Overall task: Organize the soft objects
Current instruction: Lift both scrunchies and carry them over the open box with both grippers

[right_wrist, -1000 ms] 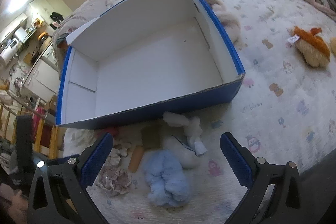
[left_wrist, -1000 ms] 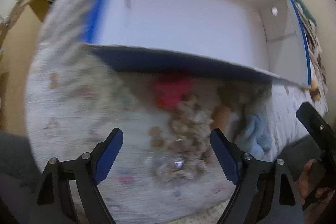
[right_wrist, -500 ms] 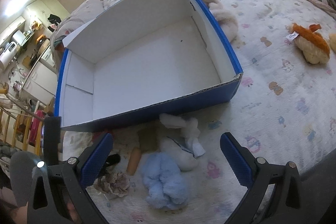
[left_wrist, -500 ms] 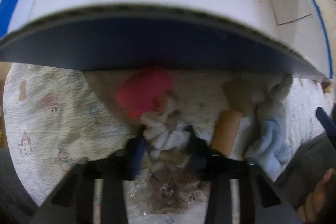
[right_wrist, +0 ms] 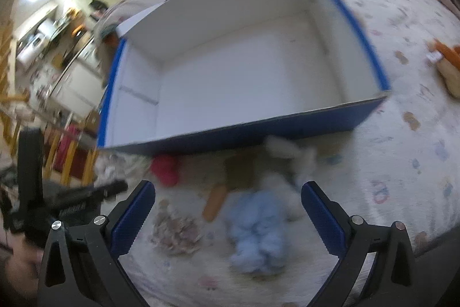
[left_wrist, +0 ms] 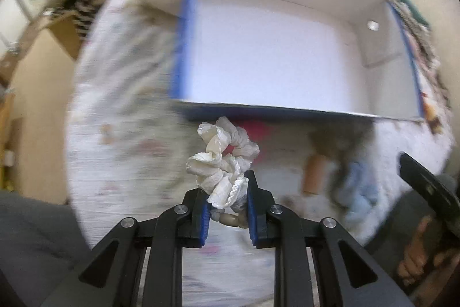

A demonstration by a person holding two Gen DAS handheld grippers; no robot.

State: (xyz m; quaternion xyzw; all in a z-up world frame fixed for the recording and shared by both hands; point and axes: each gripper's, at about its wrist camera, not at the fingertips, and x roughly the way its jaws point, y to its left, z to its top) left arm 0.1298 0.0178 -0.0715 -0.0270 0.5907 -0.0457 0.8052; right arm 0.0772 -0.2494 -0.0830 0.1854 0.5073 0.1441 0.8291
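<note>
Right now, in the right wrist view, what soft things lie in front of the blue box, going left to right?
Red plush piece → beige ruffled scrunchie → orange tube-shaped toy → light blue fluffy toy → white plush toy.

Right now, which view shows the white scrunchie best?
The left wrist view: the white scrunchie hangs sharp and centred between the closing left tool pads. The right wrist view doesn't show it clearly; only the left tool's dark frame appears at its edge.

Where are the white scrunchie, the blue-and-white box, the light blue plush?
white scrunchie [left_wrist: 222, 160], left wrist view, ruffled middle.
blue-and-white box [right_wrist: 258, 131], right wrist view, near blue wall.
light blue plush [right_wrist: 257, 229], right wrist view, body centre.
</note>
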